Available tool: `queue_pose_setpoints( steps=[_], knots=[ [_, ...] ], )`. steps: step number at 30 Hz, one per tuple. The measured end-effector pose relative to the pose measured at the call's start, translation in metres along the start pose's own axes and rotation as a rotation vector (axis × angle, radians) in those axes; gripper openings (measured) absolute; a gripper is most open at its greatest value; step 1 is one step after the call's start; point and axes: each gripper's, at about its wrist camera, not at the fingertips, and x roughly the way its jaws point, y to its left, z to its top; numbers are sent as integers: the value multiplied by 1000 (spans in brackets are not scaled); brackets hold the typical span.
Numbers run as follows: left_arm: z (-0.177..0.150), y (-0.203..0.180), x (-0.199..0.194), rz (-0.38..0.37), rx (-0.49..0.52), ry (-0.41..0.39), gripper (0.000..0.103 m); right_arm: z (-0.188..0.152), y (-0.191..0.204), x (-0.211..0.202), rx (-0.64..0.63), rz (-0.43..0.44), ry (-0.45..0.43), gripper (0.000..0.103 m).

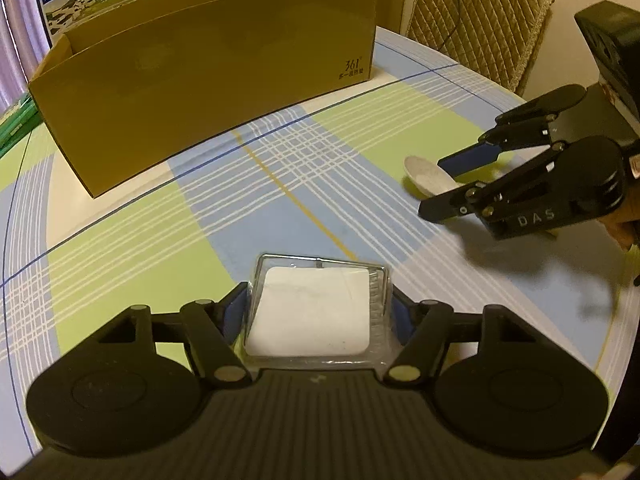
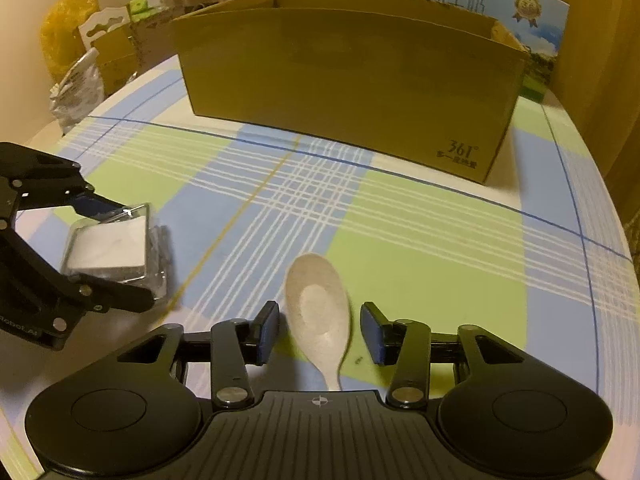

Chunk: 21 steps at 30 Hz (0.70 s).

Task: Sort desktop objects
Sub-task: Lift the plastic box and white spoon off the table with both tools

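— What have you got, and where?

— My left tongs [image 1: 318, 312] are clenched on a clear packet [image 1: 316, 316] with a white pad inside. My right tongs [image 2: 319, 330] are spread, straddling the spoon [image 2: 319, 308] on the tabletop [image 2: 420, 248].

— How does it lie?

— Bowl towards twelve o'clock, handle back at me. The cardboard box [image 2: 352, 92] stands at twelve, well apart.

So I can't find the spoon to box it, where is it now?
In the right wrist view the spoon lies on the checked tablecloth between the open right tool's fingers, in front of the cardboard box.
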Motion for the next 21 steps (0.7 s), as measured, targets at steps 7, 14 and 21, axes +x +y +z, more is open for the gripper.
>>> queue_pose_setpoints(
  steps=[7,14,21],
  knots=[
    [1,8,2,-2,-59,-3,67,2,0,2,-12,14,-4,42],
    [1,7,4,-1,-53,5,69,3,1,2,-23,11,-1,31],
    [1,10,6,0,-87,14,76,2,4,1,-31,2,-1,31]
  ],
)
